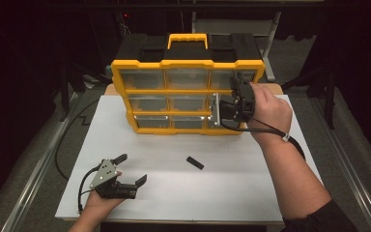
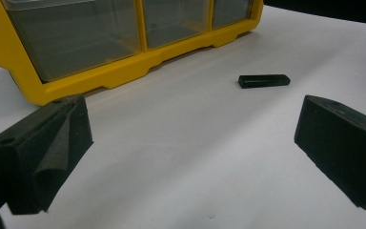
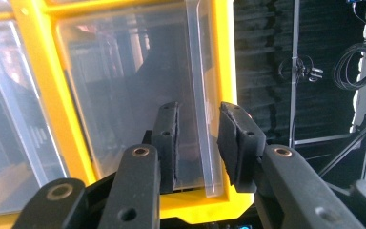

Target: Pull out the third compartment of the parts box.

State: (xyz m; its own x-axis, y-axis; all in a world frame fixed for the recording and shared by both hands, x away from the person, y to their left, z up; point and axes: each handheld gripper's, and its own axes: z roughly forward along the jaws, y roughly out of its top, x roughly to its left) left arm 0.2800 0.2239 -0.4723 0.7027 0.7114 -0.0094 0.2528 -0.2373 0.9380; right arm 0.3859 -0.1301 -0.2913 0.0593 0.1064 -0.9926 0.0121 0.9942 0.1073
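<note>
On the white table [image 1: 174,193] I count one yellow plastic organizer [image 1: 188,96] standing upright, with nine clear drawers in three rows of three, and one small black rectangular stick [image 1: 194,163] lying flat in front of it. My right gripper [image 3: 198,143] is at the right-hand drawer [image 3: 138,95], fingers narrow about its translucent front edge. My left gripper [image 1: 130,169] rests near the table's front-left, foam-padded fingers wide, holding nothing.
</note>
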